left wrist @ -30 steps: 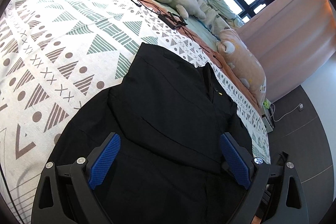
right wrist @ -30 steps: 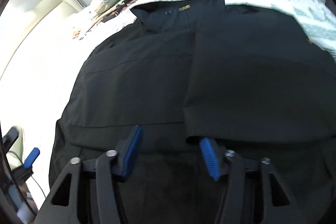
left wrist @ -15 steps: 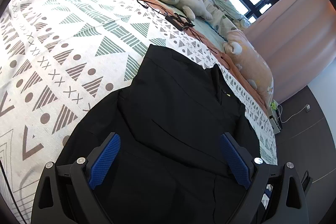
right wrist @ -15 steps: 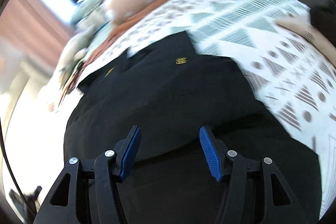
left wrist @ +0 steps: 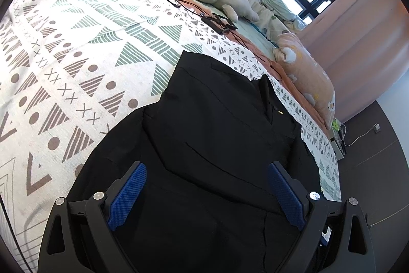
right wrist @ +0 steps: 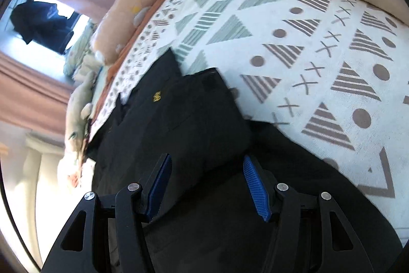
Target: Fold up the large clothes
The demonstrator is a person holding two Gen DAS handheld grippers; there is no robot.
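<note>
Lying beneath both sets of spread jaws, black garment (left wrist: 217, 134) covers bedspread (left wrist: 76, 42)

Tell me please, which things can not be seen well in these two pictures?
- Black garment: left wrist view, its near hem is hidden behind the left gripper and cut by the bottom edge.
- Gold label: right wrist view, too small and blurred to read.
- Black cable device: left wrist view, too small to identify.
- Pale plush: right wrist view, blurred and overexposed.
</note>
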